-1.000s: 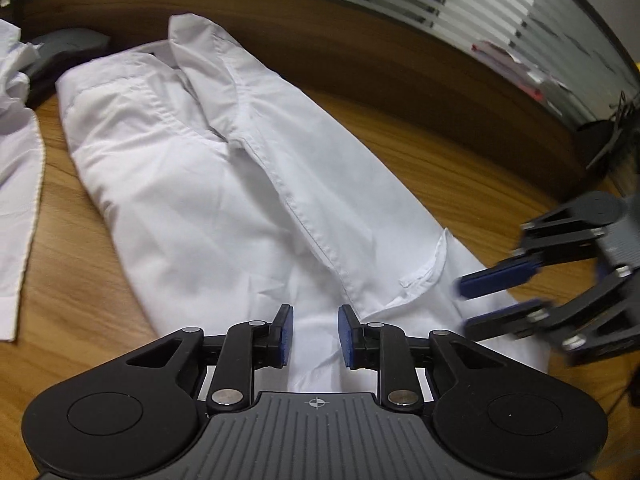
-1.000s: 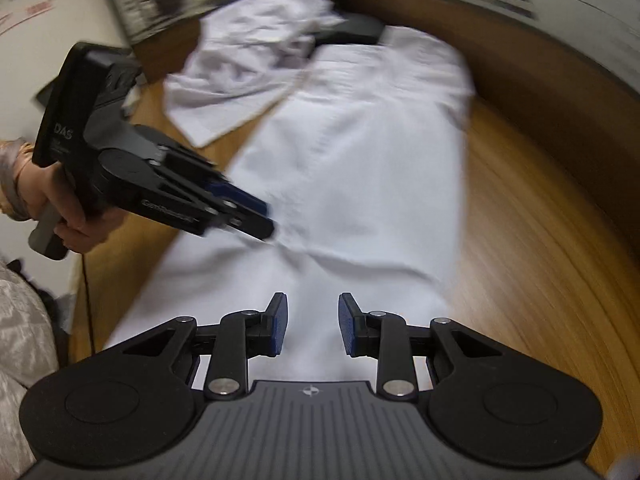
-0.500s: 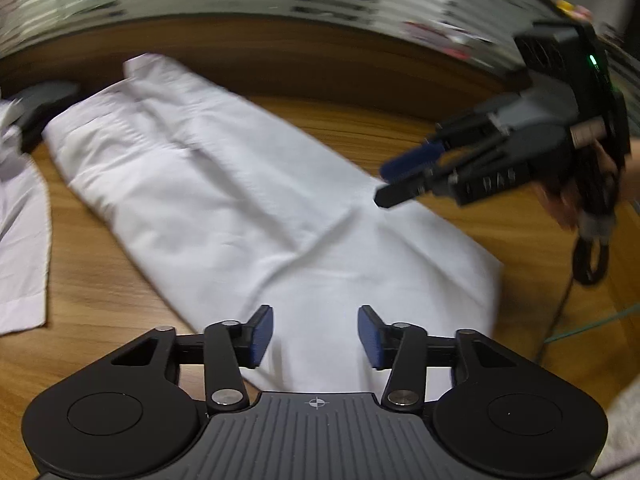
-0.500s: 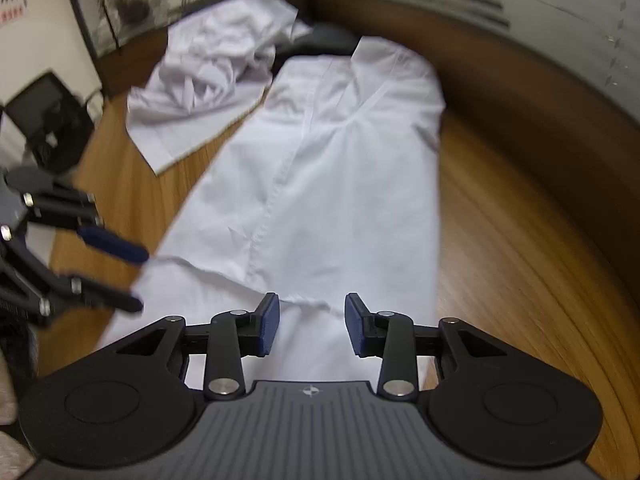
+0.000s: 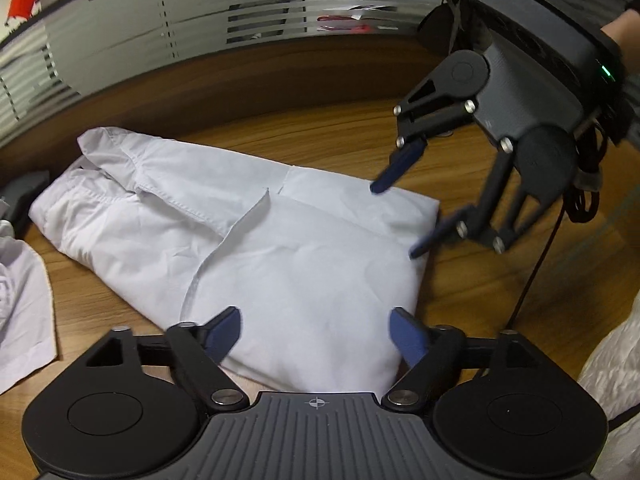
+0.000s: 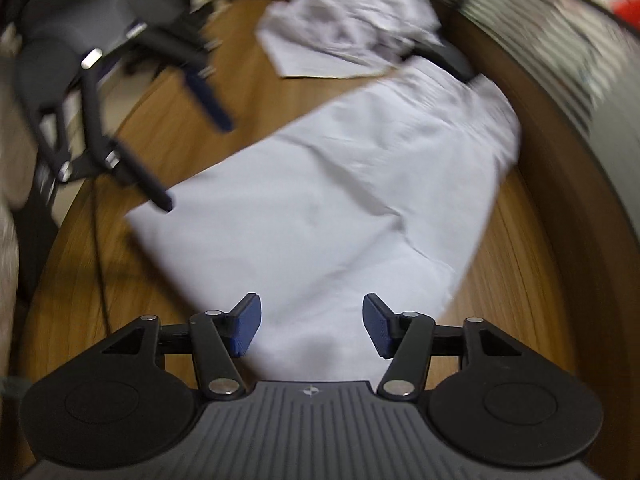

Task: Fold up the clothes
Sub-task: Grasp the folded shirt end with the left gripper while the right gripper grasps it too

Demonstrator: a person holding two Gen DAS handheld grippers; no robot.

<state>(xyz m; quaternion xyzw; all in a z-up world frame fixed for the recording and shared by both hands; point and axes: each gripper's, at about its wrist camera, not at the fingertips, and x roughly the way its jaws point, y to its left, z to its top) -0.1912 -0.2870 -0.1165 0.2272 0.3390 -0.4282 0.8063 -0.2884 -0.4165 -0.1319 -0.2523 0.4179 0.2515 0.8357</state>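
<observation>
- Now your left gripper (image 5: 316,332) sits at the bottom centre of its own view with the blue pads spread wide and nothing between them but air; the folded white shirt (image 5: 256,248) lies flat below.
- Your right gripper (image 6: 312,332) is released too, pads apart at the bottom of its frame over the near end of the same shirt (image 6: 340,208), pressing on nothing.
- Both sets of jaws have just been opening. A second ago they stood nearly closed low over the cloth; now they are wide and empty.
- Compared with a second ago the shirt looks narrower, with the sleeve laid across the body and its cuff near frame centre in the left view. You have likely just let go of a fold, so that step looks done.
- Next you probably need the near hem brought toward the collar, which sits at upper left in the left view.
- Outward, the shirt rests on a wooden table (image 5: 460,152), running from frame centre toward the upper left.
- A second white garment (image 6: 348,28) lies crumpled at the top centre of the right view, apart from the folded one and not yet folded.
- Beyond the table edge, striped frosted glass (image 5: 248,12) fills the top of the left view; the right view is blurred.
</observation>
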